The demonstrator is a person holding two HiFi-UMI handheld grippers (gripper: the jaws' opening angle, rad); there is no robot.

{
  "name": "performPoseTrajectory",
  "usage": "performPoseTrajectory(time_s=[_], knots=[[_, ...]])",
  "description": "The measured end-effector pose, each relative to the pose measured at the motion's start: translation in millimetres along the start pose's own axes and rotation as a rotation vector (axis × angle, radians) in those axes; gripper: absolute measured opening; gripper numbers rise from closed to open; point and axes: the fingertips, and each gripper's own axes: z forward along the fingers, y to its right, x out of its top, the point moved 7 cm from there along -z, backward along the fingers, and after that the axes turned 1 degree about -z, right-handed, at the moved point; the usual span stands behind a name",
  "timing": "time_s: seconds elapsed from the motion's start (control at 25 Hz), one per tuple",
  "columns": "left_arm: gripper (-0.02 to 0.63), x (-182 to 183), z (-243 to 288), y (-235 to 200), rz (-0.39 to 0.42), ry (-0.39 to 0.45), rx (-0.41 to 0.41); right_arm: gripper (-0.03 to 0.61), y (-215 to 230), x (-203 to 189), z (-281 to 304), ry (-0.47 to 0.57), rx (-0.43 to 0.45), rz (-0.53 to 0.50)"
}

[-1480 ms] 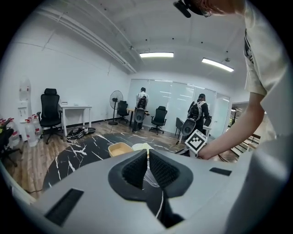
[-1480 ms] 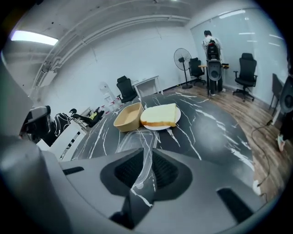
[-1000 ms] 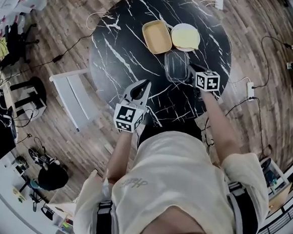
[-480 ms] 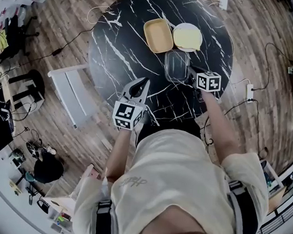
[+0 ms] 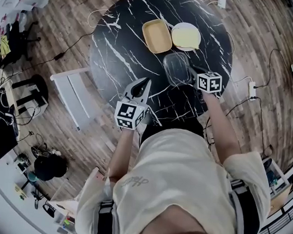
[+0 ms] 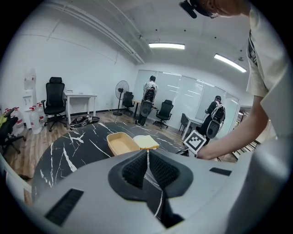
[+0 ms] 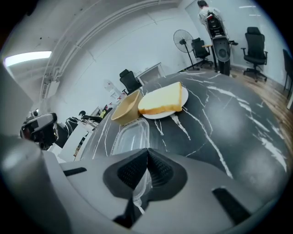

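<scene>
Right gripper view is filled at its near edge by the right gripper (image 7: 147, 153), whose jaws are pressed together on the near rim of a clear plastic container (image 7: 130, 136). The container stretches away from the jaws over the black marble table (image 7: 229, 123); whether its far end is resting on the tabletop cannot be told. Just past it, a tan container (image 7: 125, 108) is seen on the left and a slice of bread (image 7: 161, 98) on a white plate (image 7: 182, 106) on the right, the two touching or nearly so. Farther off, a standing fan (image 7: 182, 35) and office chairs (image 7: 254, 42) are seen on the wooden floor.

From the left gripper view, the left gripper (image 6: 147, 153) is seen with its jaws closed together and nothing between them. It is held above the near part of the table, well apart from the clear container. Beyond it the tan container (image 6: 121, 142) and the bread (image 6: 145, 141) are seen, with the marker cube of the right gripper (image 6: 196, 140) to the right.

From the head view, the left gripper (image 5: 141, 86) is placed near the table's near edge, the right gripper (image 5: 192, 74) at the clear plastic container (image 5: 175, 67), and the tan container (image 5: 157, 35) and the plate (image 5: 186, 36) side by side behind it.
</scene>
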Motion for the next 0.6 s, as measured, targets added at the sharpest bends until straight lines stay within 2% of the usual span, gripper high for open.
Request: performPoseTrajectory(time_s=[0.44,0.6], knots=[[0.023,18,-5,12,0.043,0.065,-0.005,0.008,-31,30,-67,0.181,0.031,-0.095],[0.023,30,-13,18,0.083,0.088,0.002,0.008,-44,47,-99,0.266,0.054,-0.123]])
